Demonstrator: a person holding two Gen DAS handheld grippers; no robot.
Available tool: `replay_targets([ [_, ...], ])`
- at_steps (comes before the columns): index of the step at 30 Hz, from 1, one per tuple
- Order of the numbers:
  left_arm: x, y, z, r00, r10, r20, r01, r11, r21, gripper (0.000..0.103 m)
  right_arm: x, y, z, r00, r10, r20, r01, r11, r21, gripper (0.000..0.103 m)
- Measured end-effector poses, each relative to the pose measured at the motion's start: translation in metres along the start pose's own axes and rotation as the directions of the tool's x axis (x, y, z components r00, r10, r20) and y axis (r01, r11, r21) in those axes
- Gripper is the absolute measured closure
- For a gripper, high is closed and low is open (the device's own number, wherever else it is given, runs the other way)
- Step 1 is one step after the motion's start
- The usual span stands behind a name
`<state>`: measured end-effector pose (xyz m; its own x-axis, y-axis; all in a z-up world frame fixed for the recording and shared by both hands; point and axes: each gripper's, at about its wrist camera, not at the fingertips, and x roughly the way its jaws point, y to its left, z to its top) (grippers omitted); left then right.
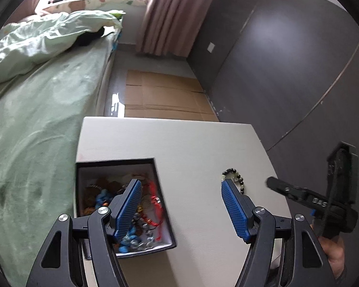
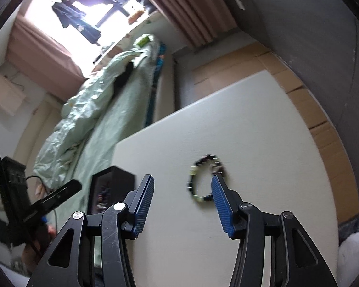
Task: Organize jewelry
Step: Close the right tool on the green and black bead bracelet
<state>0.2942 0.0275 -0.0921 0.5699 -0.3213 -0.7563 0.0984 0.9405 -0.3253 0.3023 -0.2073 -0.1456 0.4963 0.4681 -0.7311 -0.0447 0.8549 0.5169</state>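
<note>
A black box [image 1: 164,217] full of tangled bracelets and beads sits at the left edge of a white table [image 1: 186,143]; the right wrist view shows the black box [image 2: 112,181] from the side. A bracelet of dark and pale green beads [image 1: 234,178] lies flat on the table to the right of the box, seen as the bead bracelet [image 2: 198,179] in the right wrist view. My left gripper [image 1: 180,183] is open above the table, its left finger over the box, nothing between the pads. My right gripper [image 2: 182,179] is open just short of the bracelet, right fingertip beside it.
A bed with pale green sheets [image 1: 36,124] runs along the table's left side. Flattened cardboard [image 1: 165,95] covers the floor beyond the table, beside a dark grey wall [image 1: 287,67]. Pink curtains [image 1: 170,14] hang at the back. A hand [image 1: 335,258] holds the right gripper's body.
</note>
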Motion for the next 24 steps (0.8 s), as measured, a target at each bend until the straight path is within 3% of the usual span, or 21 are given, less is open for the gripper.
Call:
replay_targets([
  [8,0.02,0.002,0.002,1.0,-0.013,-0.019,0.013,1.0,-0.006,0.033,0.031,-0.007,0.002,0.996,-0.073,-0.054,0.072,0.997,-0.015,0.055],
  [12,0.024,0.003,0.008,0.999,-0.027,-0.018,0.026,1.0,-0.009,0.033,0.046,-0.007,0.004,0.991,-0.114,-0.072,0.111,0.993,-0.042,0.067],
  [17,0.031,0.005,0.015,1.0,-0.026,-0.011,0.026,1.0,-0.011,0.033,0.065,0.002,0.006,0.978,-0.194,-0.08,0.184,0.975,-0.125,0.073],
  [24,0.042,-0.002,0.019,0.999,-0.044,-0.029,0.044,0.999,-0.001,0.033,0.073,0.01,0.007,0.956,-0.28,-0.084,0.252,0.935,-0.248,0.093],
])
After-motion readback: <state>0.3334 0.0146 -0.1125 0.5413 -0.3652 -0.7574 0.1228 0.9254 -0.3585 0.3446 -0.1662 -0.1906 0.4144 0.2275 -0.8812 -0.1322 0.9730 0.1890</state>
